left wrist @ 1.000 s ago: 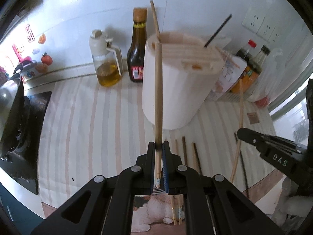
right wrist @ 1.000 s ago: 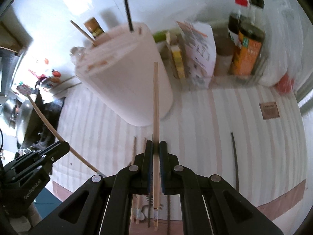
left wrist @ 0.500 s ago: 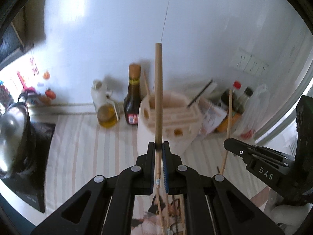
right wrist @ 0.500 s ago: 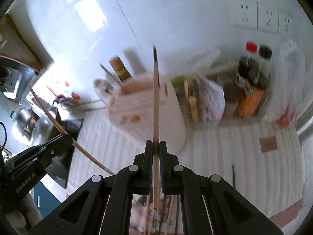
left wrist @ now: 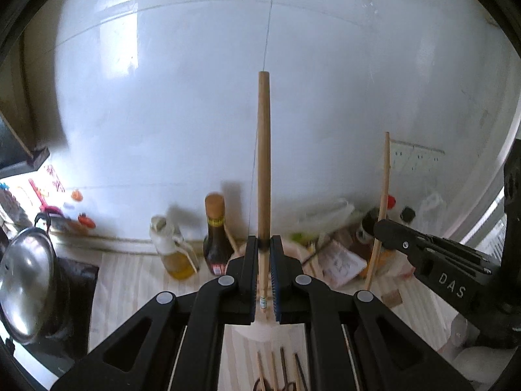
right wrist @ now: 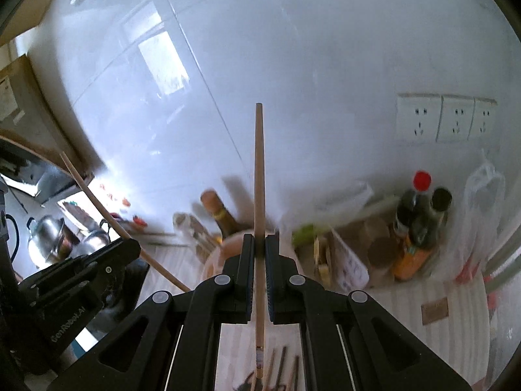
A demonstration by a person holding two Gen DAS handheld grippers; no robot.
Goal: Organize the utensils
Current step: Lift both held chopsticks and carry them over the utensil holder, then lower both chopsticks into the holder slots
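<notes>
A: Left gripper point(left wrist: 264, 244) up in the air, fingers point(left wrist: 250, 260) pinched tight on a wooden chopstick point(left wrist: 263, 163). The stick runs straight out ahead against the white tiled wall point(left wrist: 195, 97), its short tail poking back between the pads.

B: Same story on the other side. Right gripper point(right wrist: 259, 247), fingers point(right wrist: 246, 260) closed hard on a second, paler chopstick point(right wrist: 259, 179), gripped lower on its length, with a long tail hanging back over the worktop point(right wrist: 407, 335).

A: Each gripper shows in the other's camera too. From the left wrist the right gripper point(left wrist: 433, 260) sits off at the right edge, its stick standing nearly upright.

B: And below them, the pale round chopstick holder point(left wrist: 260, 329), half hidden behind the left fingers, right under them.

A: More loose chopsticks point(left wrist: 280, 371) lie on the striped worktop just in front of that holder, some dark, some light.

B: Behind the holder, a dark sauce bottle point(left wrist: 215, 234) and an oil jug point(left wrist: 174, 251) stand against the wall. A steel pot point(left wrist: 24, 283) sits far left on the stove.

A: Right-hand corner is blurred, but there are bottles point(right wrist: 420, 224) and wall sockets point(right wrist: 446, 119) above them.
</notes>
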